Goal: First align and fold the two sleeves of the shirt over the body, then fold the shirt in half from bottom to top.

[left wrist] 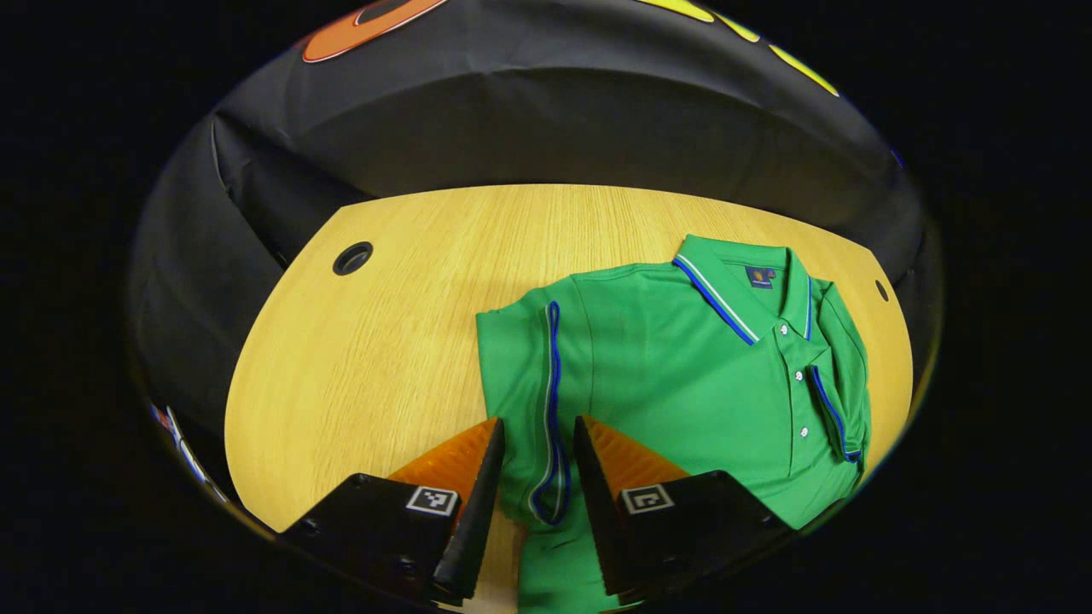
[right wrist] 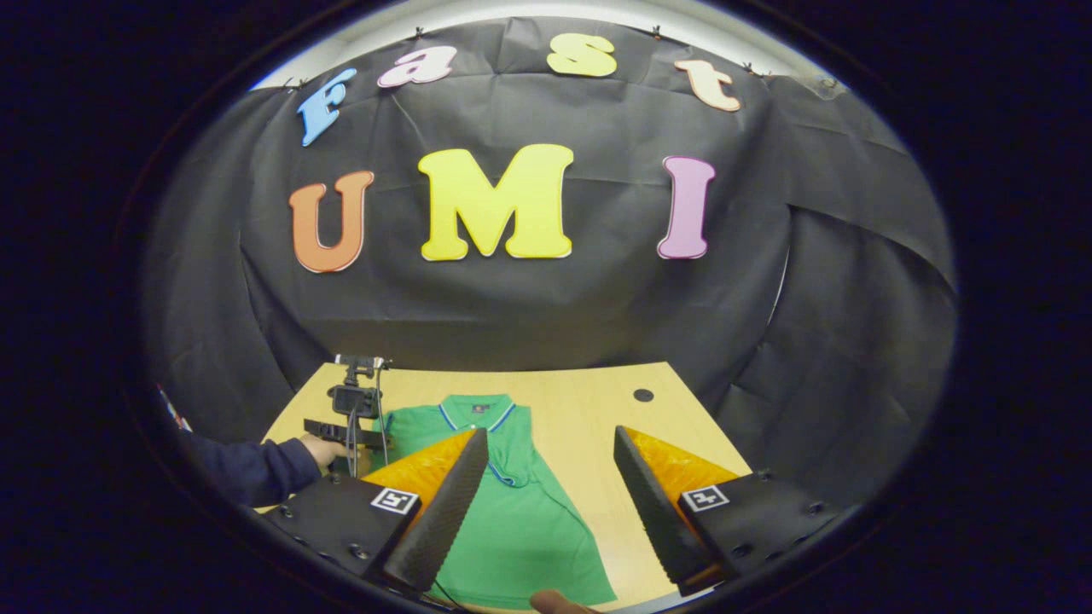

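Observation:
A green polo shirt (left wrist: 674, 367) with blue and white trim lies flat on the wooden table (left wrist: 384, 341), collar toward the far side. Both short sleeves are folded in over the body. My left gripper (left wrist: 539, 419) hovers low over the shirt's left sleeve (left wrist: 520, 358), its jaws partly apart and straddling the trimmed cuff (left wrist: 553, 409), which lies flat between them without being pinched. My right gripper (right wrist: 550, 431) is held higher and farther back, open and holding nothing, with the shirt (right wrist: 520, 520) below it. In the right gripper view a hand in a dark sleeve (right wrist: 256, 467) holds the left gripper (right wrist: 354, 418) at the shirt's left side.
The table has a round cable hole (left wrist: 352, 257) at its far left corner and another cable hole (right wrist: 643, 395) at the far right. Black cloth walls close in behind and beside the table. Bare wood lies to the left of the shirt.

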The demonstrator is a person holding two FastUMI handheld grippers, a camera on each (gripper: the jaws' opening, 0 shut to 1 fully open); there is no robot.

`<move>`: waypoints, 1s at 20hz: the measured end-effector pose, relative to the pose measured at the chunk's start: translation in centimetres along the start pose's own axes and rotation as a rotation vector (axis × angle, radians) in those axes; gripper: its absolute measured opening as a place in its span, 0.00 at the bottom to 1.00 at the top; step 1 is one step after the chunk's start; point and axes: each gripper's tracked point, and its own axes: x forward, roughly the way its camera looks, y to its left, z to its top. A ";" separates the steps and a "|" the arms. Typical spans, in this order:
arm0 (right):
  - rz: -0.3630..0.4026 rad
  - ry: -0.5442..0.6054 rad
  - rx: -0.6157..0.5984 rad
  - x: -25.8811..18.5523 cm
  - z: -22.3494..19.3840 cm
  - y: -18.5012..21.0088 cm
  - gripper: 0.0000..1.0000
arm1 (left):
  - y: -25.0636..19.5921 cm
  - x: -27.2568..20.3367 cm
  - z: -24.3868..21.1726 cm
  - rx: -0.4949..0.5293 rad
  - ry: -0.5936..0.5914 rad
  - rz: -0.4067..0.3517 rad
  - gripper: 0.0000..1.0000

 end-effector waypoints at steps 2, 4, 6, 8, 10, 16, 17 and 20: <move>0.000 0.015 0.009 0.2 -0.4 0.0 0.93 | 0.2 0.2 0.2 -0.001 0.023 -0.003 0.24; 0.003 0.042 0.017 0.5 -1.2 0.1 0.93 | 0.1 0.3 0.6 0.019 0.033 -0.017 0.23; 0.005 0.048 0.030 0.7 -1.2 0.0 0.93 | 0.3 0.4 0.6 0.041 0.048 -0.021 0.10; 0.008 0.051 0.041 0.8 -1.2 -0.1 0.93 | 0.3 0.5 0.5 0.057 0.059 -0.028 0.06; 0.011 0.054 0.050 1.0 -1.3 -0.1 0.93 | 0.6 0.2 0.5 0.067 0.066 -0.023 0.04; 0.022 0.058 0.080 1.3 -1.5 -0.5 0.93 | -0.1 -3.0 2.8 0.105 -0.006 -0.014 0.04; 0.022 0.058 0.087 1.4 -1.5 -0.6 0.93 | -0.6 -3.5 3.2 0.116 -0.016 -0.018 0.04; 0.028 0.059 0.104 1.5 -1.6 -0.9 0.93 | -2.5 -4.8 4.1 0.151 -0.041 -0.030 0.04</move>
